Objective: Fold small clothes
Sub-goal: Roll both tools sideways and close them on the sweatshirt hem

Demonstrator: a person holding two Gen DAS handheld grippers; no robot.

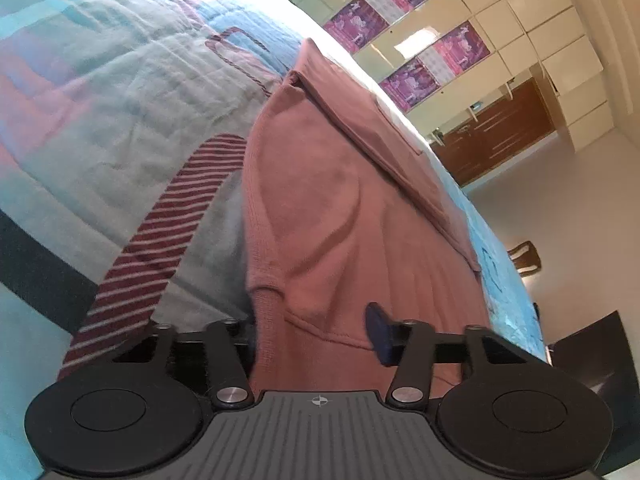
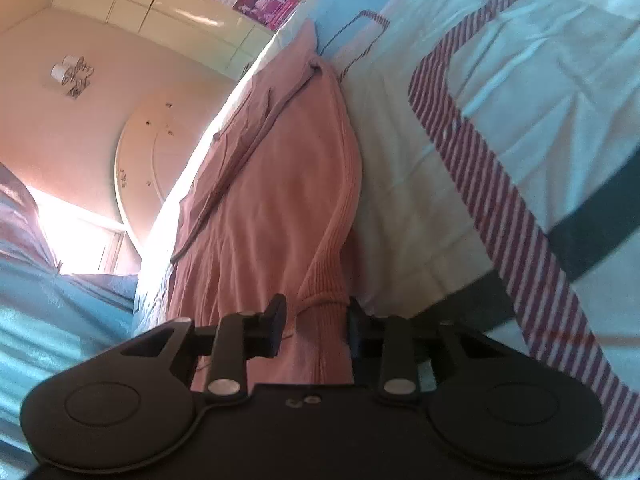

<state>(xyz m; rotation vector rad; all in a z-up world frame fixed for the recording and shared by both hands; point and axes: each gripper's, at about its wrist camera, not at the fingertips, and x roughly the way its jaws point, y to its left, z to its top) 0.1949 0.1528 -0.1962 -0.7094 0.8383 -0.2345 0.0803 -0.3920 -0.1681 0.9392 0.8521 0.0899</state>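
Observation:
A dusty-pink knit garment [image 1: 328, 200] lies on a patchwork bedspread [image 1: 120, 92], stretched away from both cameras. My left gripper [image 1: 316, 332] has its jaws on either side of the garment's near ribbed edge; the left finger is hidden behind the cloth and the blue right fingertip [image 1: 378, 332] shows against it. In the right wrist view the same garment [image 2: 280, 184] runs up the middle, and my right gripper [image 2: 316, 322] has its jaws close around the ribbed cuff.
The bedspread [image 2: 500, 80] has striped maroon bands [image 1: 160, 248] and dark patches. The bed edge falls off toward a room with cream cabinets and purple posters [image 1: 440, 52], a wooden counter [image 1: 500, 128] and a round white piece against the wall [image 2: 160, 160].

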